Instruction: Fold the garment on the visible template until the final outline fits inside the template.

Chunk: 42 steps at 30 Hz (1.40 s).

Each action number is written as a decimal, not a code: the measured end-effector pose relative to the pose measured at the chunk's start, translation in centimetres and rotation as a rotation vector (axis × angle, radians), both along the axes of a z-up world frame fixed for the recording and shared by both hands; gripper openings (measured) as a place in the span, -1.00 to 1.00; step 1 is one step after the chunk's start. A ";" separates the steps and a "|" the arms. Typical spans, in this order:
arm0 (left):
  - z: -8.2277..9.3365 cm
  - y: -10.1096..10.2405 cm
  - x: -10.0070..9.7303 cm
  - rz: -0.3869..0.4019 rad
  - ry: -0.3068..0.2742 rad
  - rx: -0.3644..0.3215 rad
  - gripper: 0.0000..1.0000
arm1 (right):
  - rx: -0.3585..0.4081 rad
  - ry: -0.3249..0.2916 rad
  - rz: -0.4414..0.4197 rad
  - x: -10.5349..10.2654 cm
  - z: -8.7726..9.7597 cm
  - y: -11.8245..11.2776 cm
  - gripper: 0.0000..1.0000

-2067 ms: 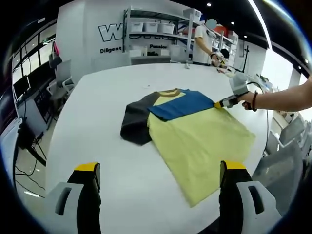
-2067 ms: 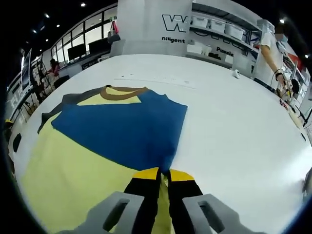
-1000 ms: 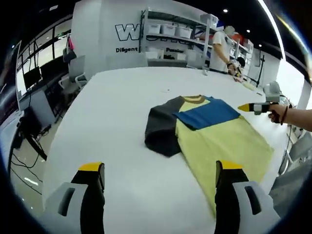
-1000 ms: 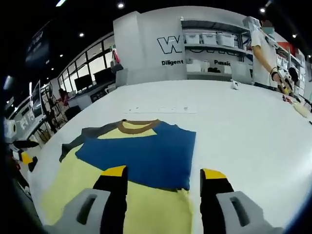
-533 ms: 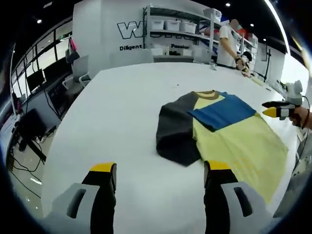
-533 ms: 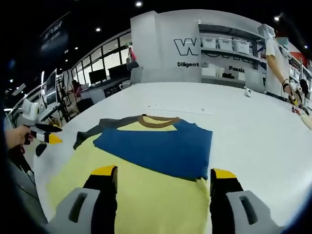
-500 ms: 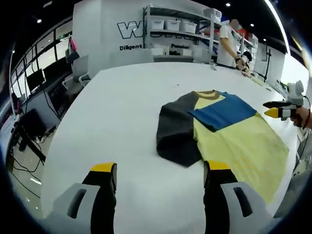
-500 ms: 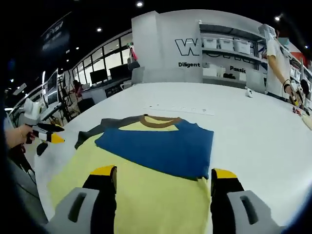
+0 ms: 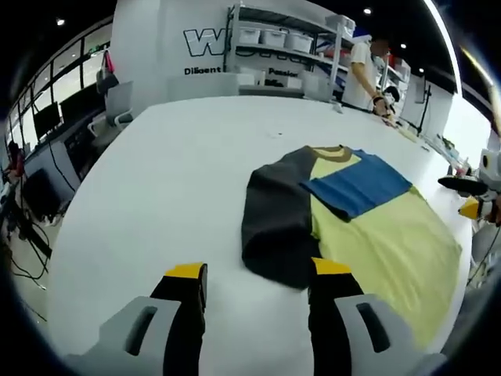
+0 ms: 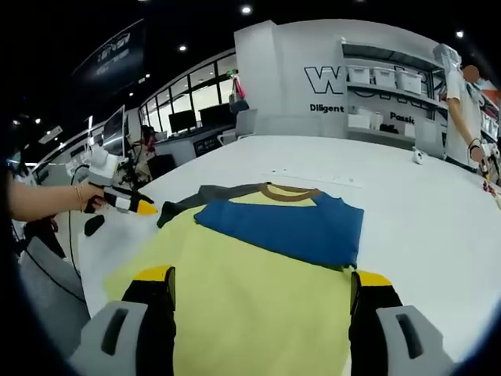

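Left gripper view placed the left gripper, jaws apart and empty, just short of the shirt's dark sleeve on the white table. The right gripper, also spread and empty, hovered over the yellow body, farther from that sleeve.

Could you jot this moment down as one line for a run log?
stage: mid-fold | shirt: blue sleeve folded in, dark sleeve out | left gripper: open | right gripper: open

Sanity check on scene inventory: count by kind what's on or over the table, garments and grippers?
Garment: 1
Left gripper: 1
Right gripper: 1
Total: 3
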<state>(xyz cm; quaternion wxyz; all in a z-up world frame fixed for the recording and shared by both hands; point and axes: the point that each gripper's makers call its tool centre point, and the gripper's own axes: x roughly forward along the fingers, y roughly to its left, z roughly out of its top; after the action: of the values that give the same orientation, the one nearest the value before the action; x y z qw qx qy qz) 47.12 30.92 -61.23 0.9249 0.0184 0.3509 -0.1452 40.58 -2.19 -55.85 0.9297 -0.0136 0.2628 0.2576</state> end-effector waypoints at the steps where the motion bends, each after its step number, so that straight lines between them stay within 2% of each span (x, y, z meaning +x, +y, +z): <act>1: -0.2 0.0 0.1 -0.001 0.005 0.007 -0.16 | -0.001 0.001 0.002 -0.1 0.0 0.0 0.81; 3: -0.6 -0.1 0.6 -0.019 0.013 0.039 -0.25 | -0.010 0.003 0.018 -0.9 0.2 0.1 0.82; 9: -1.3 -0.4 1.2 -0.018 0.035 0.036 -0.38 | 0.004 -0.004 0.026 -2.1 0.8 0.2 0.84; 12: -1.7 -0.6 1.2 -0.021 0.042 0.042 -0.43 | -0.033 -0.002 0.034 -2.4 0.5 -0.1 0.82; 15: -2.0 -0.8 1.2 -0.025 0.059 0.027 -0.53 | -0.051 -0.015 0.040 -2.5 0.7 -0.2 0.81; 17: -1.8 -0.8 1.4 -0.030 0.046 0.036 -0.63 | -0.052 -0.024 0.041 -2.4 0.9 -0.2 0.81; 22: -1.9 -0.6 1.5 -0.047 0.059 0.066 -1.00 | -0.048 -0.027 0.035 -2.2 1.0 -0.4 0.81; 25: -1.8 -0.4 1.6 -0.048 0.058 0.075 -0.99 | -0.056 -0.025 0.032 -2.3 0.9 -0.5 0.79; 30: -0.4 -0.3 1.8 -0.048 0.023 0.071 -0.99 | -0.047 -0.034 0.025 -2.4 1.1 -0.6 0.78; 35: 1.8 0.8 2.9 -0.035 -0.030 0.096 -0.99 | -0.050 -0.036 0.030 -2.6 1.2 -0.5 0.79; 38: 2.7 1.1 3.3 -0.026 -0.041 0.094 -0.99 | -0.053 -0.038 0.037 -2.7 1.2 -0.4 0.80; 42: 3.4 1.1 3.6 -0.043 -0.051 0.126 -0.99 | -0.044 -0.031 0.034 -3.0 1.2 -0.5 0.81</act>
<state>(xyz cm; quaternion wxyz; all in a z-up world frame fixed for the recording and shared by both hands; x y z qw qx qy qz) 50.68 31.97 -57.79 0.9273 0.0880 0.3350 -0.1421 37.60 -2.66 -54.62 0.9286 -0.0427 0.2538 0.2673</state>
